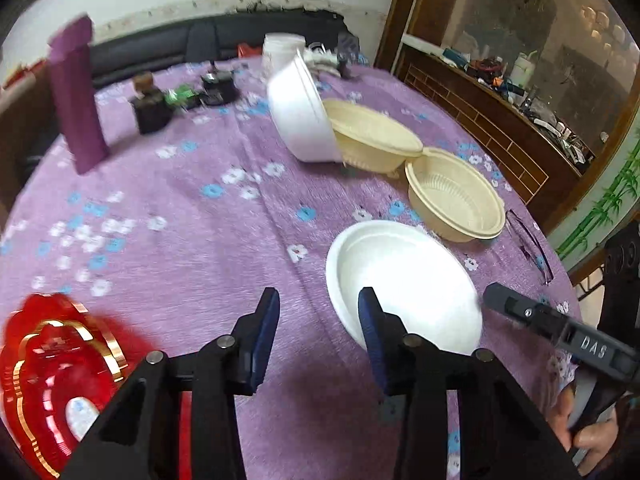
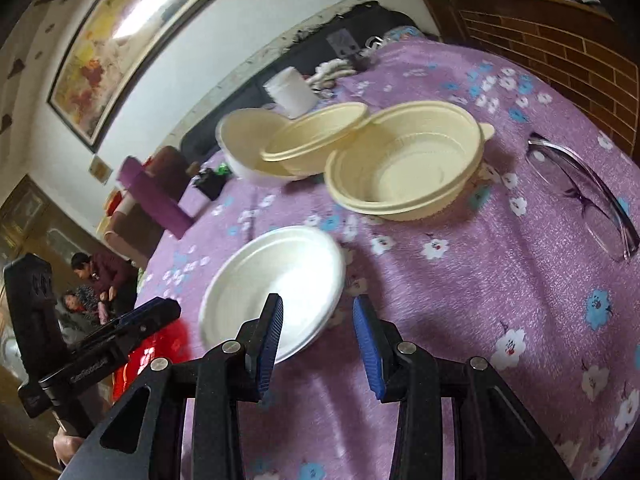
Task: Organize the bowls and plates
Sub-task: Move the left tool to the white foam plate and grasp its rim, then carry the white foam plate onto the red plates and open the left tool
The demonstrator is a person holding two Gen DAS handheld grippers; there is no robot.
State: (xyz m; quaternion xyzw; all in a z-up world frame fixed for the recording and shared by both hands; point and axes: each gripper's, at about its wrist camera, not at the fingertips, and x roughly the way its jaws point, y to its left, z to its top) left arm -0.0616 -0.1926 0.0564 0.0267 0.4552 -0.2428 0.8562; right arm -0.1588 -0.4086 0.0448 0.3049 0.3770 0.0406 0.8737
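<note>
Near the table's front edge, both grippers hover over a shallow white foam plate [image 1: 404, 284].

Left gripper [image 1: 319, 308] and right gripper [image 2: 316, 316] hold nothing, fingers part-open, likely lining up a grasp; farther back, cream plastic bowls [image 2: 404, 164] overlap, a white bowl [image 1: 300, 116] tilted against them.

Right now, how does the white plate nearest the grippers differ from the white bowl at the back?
The white plate is shallow; the white bowl is deep. The plate lies flat on the tablecloth; the bowl is tipped on its side against a cream bowl. The plate stands alone. Both are plain white.
</note>
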